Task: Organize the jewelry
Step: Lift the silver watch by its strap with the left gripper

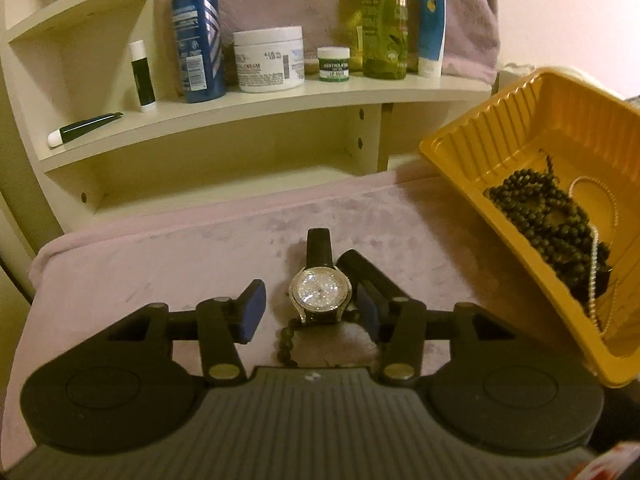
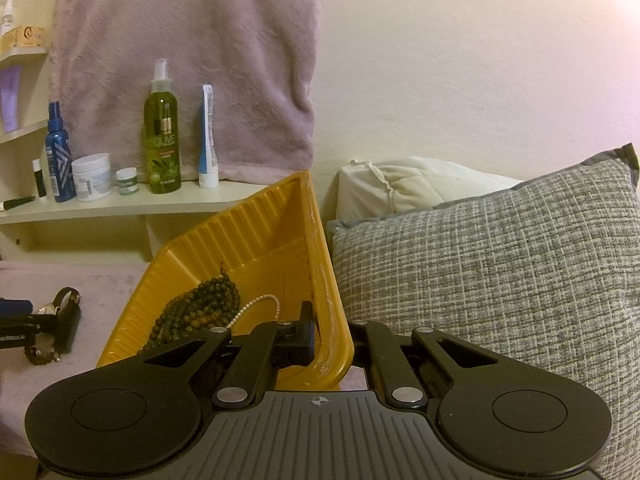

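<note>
A black-strapped watch (image 1: 320, 294) with a sparkling face lies on the pink blanket (image 1: 160, 264). My left gripper (image 1: 310, 312) stands open around it, its blue pads (image 1: 252, 308) on either side and the left pad clear of the case. A small dark bead bracelet (image 1: 286, 340) lies just below the watch. My right gripper (image 2: 330, 344) is shut on the rim of the yellow tray (image 2: 248, 240), which it holds tilted. Inside the tray (image 1: 520, 120) are dark bead strands (image 1: 540, 224) and a pearl strand (image 1: 596, 248). The right wrist view also shows the beads (image 2: 200, 304) and the watch (image 2: 68, 300).
A cream shelf (image 1: 280, 96) behind the blanket carries a blue bottle (image 1: 198, 32), a white jar (image 1: 268, 60), a green bottle (image 1: 384, 20) and tubes. A grey woven pillow (image 2: 500, 264) and a white cushion (image 2: 400, 188) lie right of the tray.
</note>
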`<state>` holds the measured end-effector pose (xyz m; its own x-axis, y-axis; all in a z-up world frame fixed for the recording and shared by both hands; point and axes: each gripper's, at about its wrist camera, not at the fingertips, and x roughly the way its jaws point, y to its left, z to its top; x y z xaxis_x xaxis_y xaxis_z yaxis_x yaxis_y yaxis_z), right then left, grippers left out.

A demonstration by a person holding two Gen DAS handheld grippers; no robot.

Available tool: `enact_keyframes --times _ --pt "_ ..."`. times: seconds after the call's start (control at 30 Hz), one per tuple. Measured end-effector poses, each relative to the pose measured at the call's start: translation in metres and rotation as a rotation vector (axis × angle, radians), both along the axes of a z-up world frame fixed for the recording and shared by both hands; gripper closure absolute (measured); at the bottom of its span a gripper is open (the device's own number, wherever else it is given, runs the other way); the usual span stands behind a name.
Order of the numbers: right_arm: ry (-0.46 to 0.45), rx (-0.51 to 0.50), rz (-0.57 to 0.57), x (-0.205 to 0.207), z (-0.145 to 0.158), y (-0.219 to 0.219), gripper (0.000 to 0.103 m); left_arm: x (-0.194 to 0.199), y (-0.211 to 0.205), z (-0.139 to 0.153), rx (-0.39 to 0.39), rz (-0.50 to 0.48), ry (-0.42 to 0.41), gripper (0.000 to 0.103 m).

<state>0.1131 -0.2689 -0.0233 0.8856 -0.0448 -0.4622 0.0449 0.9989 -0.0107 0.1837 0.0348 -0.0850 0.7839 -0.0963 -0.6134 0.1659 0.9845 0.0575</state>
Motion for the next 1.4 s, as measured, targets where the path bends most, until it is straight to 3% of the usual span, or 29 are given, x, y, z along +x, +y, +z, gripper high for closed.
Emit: enact_keyframes --times 0.23,0.43,0.87,1.4 --pt "0.004 -0.002 -0.005 0.000 -0.001 -0.001 0.097 0.004 0.000 -0.003 -0.004 0.000 0.002 0.058" --pt "0.005 -0.004 -0.005 0.001 -0.001 -0.001 0.097 0.006 -0.002 -0.003 -0.006 -0.017 0.018 0.070" --pt "0.002 -0.007 -0.001 0.001 -0.001 -0.001 0.097 -0.005 0.002 0.009 -0.011 -0.016 -0.012 0.070" --pt "-0.002 -0.008 0.004 0.000 0.002 0.002 0.097 -0.008 0.003 0.054 -0.029 -0.013 -0.081 0.070"
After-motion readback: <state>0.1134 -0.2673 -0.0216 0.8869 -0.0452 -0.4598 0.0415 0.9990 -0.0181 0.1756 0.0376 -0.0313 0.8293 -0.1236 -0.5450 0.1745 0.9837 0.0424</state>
